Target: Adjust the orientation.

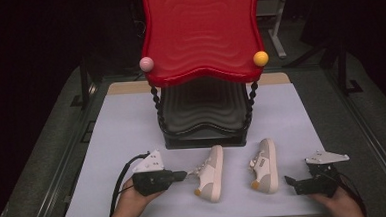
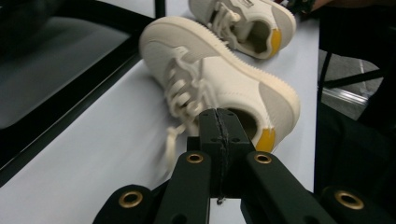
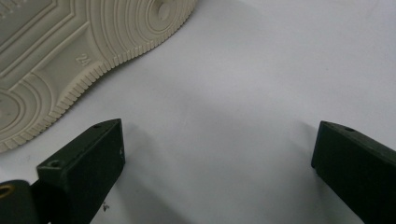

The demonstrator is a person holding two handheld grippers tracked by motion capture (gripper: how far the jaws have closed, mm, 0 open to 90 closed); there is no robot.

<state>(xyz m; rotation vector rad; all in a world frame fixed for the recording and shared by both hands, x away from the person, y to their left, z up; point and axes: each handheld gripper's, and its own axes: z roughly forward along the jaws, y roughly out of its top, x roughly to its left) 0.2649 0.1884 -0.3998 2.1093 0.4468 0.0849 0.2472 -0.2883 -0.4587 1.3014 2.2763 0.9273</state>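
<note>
Shoelace [image 2: 173,140] of the left shoe [image 1: 210,173] sits just ahead of my left hand-held gripper [image 1: 184,175]; its jaws are pressed together with no gap between them, right at the lace end, though I cannot tell whether the lace is actually pinched there. That shoe lies on the desk [image 1: 122,127], toe away from me, heel tab yellow; the right shoe [image 1: 265,166] lies beside it, near but apart — toe also pointing toward the black tray [image 1: 204,113] under the red tray [image 1: 201,33]. My right hand-held gripper [image 1: 291,182] rests low at the desk's near right edge, just beside the right shoe; its jaws stand wide apart over bare desk — nothing between them; the shoe's ribbed sole [image 3: 70,51] shows just beyond its jaws.
</note>
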